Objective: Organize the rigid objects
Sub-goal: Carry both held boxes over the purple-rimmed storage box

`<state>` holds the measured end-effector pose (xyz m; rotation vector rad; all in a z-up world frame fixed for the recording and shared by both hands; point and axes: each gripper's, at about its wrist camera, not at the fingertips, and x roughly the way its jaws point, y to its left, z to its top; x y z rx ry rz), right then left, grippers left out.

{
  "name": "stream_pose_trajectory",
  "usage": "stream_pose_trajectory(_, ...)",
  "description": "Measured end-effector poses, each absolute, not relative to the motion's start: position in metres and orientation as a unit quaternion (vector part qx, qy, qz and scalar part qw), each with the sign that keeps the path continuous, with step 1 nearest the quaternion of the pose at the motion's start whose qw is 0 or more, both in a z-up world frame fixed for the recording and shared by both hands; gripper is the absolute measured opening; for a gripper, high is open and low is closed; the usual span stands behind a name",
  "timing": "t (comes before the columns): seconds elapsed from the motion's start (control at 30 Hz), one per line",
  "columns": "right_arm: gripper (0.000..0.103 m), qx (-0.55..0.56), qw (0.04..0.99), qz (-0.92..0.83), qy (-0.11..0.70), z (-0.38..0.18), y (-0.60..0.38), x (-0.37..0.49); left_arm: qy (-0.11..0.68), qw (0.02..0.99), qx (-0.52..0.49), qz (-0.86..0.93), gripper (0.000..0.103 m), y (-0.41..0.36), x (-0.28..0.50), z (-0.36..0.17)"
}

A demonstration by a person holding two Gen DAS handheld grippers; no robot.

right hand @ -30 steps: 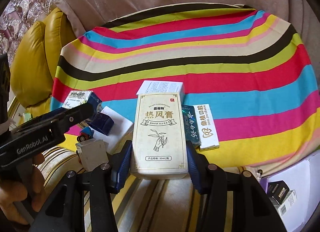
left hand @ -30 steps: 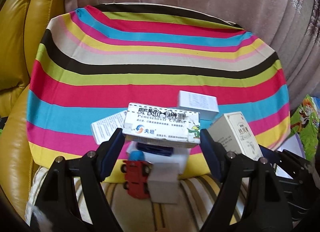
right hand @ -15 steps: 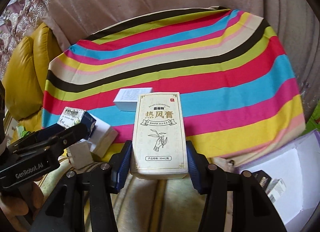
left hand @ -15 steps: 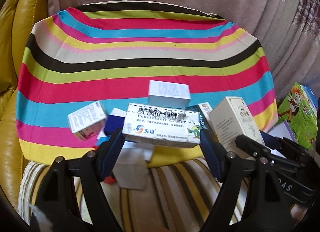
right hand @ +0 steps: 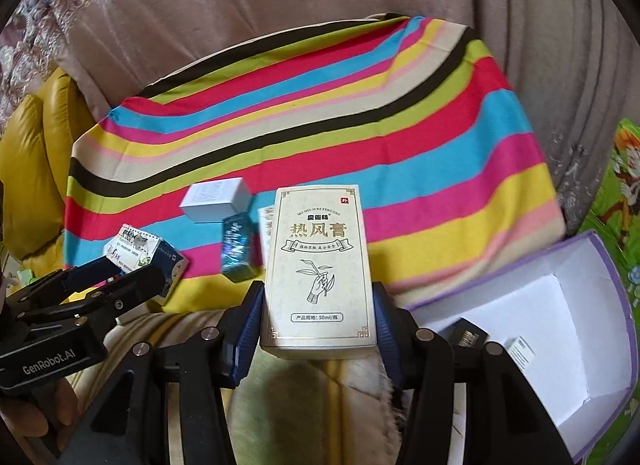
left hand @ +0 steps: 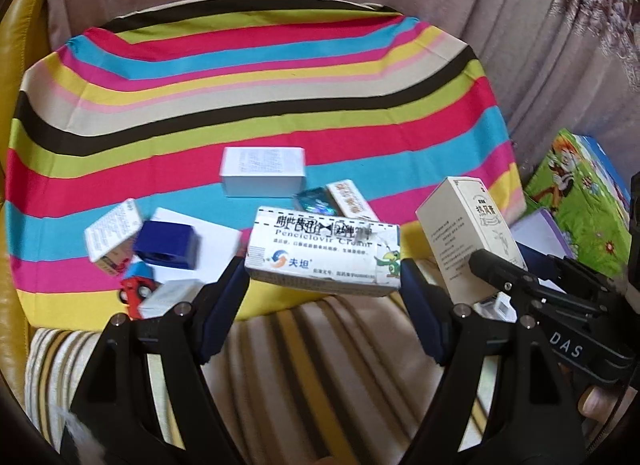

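Note:
My left gripper (left hand: 324, 285) is shut on a white Penciclovir cream box (left hand: 320, 253), held crosswise above the sofa's front edge. My right gripper (right hand: 318, 317) is shut on a tall cream box with gold print (right hand: 318, 269); that box also shows at the right of the left wrist view (left hand: 468, 237). On the striped cloth (left hand: 240, 85) lie a white box (left hand: 262, 171), a teal box (right hand: 238, 249), a blue block (left hand: 166, 245), a red toy car (left hand: 136, 293) and other small boxes.
A white box with a purple rim (right hand: 560, 317) stands open at the right and holds two small packs. A green cartoon mat (left hand: 576, 193) lies beyond it. Yellow leather cushions (right hand: 32, 169) sit at the left, a pink curtain behind.
Both grippers have swung to the right with their boxes held. The purple-rimmed box has come further into the right wrist view, and the pile of items has slid left.

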<state>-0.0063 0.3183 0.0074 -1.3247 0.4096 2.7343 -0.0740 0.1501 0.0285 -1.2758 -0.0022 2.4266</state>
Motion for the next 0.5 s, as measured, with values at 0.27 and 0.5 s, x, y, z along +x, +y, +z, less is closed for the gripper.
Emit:
stream_pose_trajectory(0.27, 0.052, -0.436, 0.075, 0.885, 0.147, 0.0, 0.354, 0.019, 0.022, 0.232, -0.464, 0.855, 0.078, 0.183, -0.063, 0.028)
stream_pose_trajectory(0.5, 0.052, -0.437, 0.112, 0.88, 0.146, -0.002, 0.381, 0.036, 0.038, 0.274, -0.474, 0.836, 0.078, 0.217, -0.053, 0.026)
